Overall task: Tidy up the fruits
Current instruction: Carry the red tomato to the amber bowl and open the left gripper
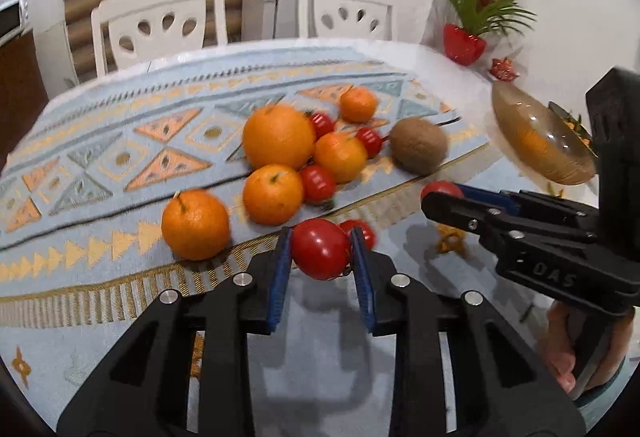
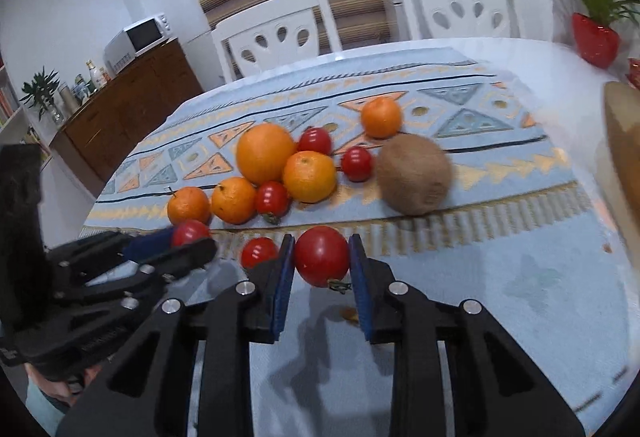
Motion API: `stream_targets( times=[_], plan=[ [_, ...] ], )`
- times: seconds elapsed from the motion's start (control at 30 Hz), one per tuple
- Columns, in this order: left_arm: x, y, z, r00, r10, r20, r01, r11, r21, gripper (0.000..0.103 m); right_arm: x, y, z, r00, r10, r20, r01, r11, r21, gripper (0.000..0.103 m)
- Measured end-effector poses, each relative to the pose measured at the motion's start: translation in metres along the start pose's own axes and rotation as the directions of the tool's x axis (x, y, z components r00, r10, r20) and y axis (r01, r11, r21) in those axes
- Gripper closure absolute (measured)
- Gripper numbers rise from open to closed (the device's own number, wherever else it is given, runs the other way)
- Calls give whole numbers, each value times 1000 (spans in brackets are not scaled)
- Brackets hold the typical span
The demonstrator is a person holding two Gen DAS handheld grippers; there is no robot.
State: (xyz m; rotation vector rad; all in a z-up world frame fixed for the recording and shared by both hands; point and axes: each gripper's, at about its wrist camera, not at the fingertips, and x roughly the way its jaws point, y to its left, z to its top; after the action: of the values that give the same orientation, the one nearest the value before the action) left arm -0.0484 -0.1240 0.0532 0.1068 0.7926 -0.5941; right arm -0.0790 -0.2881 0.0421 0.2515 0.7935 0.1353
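The left tool [image 1: 321, 249] is closed on a red tomato [image 1: 319, 248], its stem end turned down toward the counter [image 1: 320, 349] near the front edge. The right tool [image 2: 322, 257] likewise clamps a second tomato [image 2: 322, 255], green calyx pointing down. The kiwi [image 2: 414, 179] lies with its long axis roughly parallel to the runner's fringe. Toward the right edge, a glass bowl [image 1: 536, 141] holds something orange (blurred through the glass).
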Motion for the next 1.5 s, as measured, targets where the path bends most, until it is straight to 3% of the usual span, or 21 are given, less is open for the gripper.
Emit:
stream_targets(
  times=[0.1, 0.23, 0.43, 0.57, 0.7, 0.87, 1.5],
  plan=[
    [-14, -21, 14, 999, -20, 38, 19, 999, 30, 74, -29, -15, 6, 999, -16, 41, 15, 999, 30, 76],
    [-31, -66, 44, 992, -88, 89, 81, 993, 85, 74, -86, -46, 19, 985, -118, 126, 110, 992, 69, 76],
    [-29, -148, 93, 964, -250, 96, 233, 959, 164, 74, -174, -134, 31, 934, -292, 204, 240, 939, 246, 76],
    [-8, -206, 115, 941, -335, 59, 318, 927, 198, 74, -204, -190, 29, 908, -371, 194, 290, 893, 345, 76],
    [24, -248, 123, 921, -391, -2, 383, 903, 195, 74, -209, -237, 21, 901, -410, 142, 322, 852, 413, 76],
    [68, -284, 119, 904, -418, -86, 427, 886, 181, 74, -198, -273, 4, 917, -390, 84, 310, 829, 465, 76],
    [127, -317, 100, 893, -408, -190, 439, 882, 170, 74, -170, -292, -8, 925, -379, 10, 330, 818, 472, 76]
  ],
)
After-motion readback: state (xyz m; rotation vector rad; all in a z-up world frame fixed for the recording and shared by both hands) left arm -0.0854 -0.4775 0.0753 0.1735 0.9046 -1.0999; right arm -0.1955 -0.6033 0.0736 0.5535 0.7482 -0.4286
